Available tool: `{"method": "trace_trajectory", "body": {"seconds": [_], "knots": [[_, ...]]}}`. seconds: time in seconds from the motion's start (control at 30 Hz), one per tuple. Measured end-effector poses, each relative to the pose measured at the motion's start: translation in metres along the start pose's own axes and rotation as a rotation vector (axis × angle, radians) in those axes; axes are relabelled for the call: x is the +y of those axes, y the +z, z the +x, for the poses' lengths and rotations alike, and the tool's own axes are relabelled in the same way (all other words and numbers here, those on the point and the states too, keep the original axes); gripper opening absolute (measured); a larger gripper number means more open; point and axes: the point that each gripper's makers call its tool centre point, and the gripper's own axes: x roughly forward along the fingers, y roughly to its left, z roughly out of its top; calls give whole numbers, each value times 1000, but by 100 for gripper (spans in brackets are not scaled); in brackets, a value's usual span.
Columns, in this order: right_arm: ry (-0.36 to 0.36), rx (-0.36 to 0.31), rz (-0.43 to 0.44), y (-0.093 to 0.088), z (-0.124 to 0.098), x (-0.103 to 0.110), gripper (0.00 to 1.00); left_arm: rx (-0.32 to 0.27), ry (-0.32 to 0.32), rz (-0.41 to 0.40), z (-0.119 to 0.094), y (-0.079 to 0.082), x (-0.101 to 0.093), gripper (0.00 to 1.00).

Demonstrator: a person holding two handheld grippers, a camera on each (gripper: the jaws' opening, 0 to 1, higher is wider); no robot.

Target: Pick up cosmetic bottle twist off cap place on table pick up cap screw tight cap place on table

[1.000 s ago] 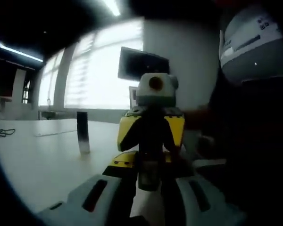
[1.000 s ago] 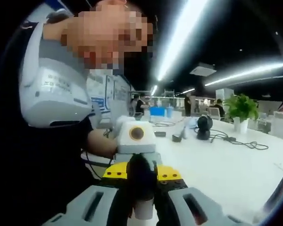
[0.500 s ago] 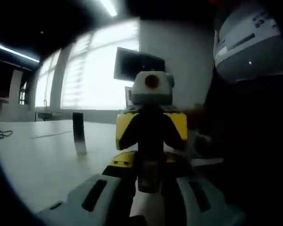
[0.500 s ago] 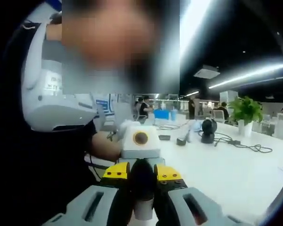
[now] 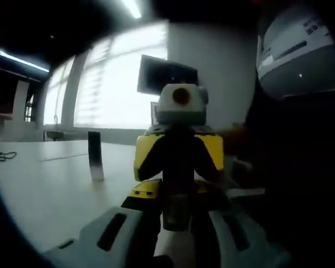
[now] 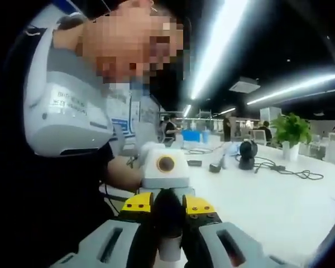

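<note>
The two grippers meet tip to tip above the white table (image 5: 50, 190), with a small cosmetic bottle between them. In the left gripper view the bottle (image 5: 176, 210) is a greyish cylinder at the tips of my left gripper (image 5: 175, 226), which is shut on it. The yellow and black right gripper (image 5: 177, 159) faces me and clamps its far end. In the right gripper view my right gripper (image 6: 170, 245) is shut on the pale end of the bottle (image 6: 170, 249), and the left gripper (image 6: 167, 209) sits behind. I cannot tell cap from body.
A tall dark tube (image 5: 95, 156) stands on the table to the left. The person (image 6: 67, 117) holding the grippers is close behind them. Farther along the table (image 6: 279, 206) are a dark round device (image 6: 243, 152), cables (image 6: 285, 167) and a potted plant (image 6: 286, 130).
Both views sway slightly with the hands. The grippers stay shut on the bottle, tip to tip.
</note>
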Motion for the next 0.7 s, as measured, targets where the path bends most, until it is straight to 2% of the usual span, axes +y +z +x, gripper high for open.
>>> {"method": "trace_trajectory", "body": {"seconds": [0.37, 0.7], "knots": [[-60, -11, -2, -1, -1, -8, 12, 6, 40, 26, 0, -1, 7, 9], [-186, -13, -8, -1, 0, -20, 12, 8, 101, 50, -1, 0, 18, 9]]}}
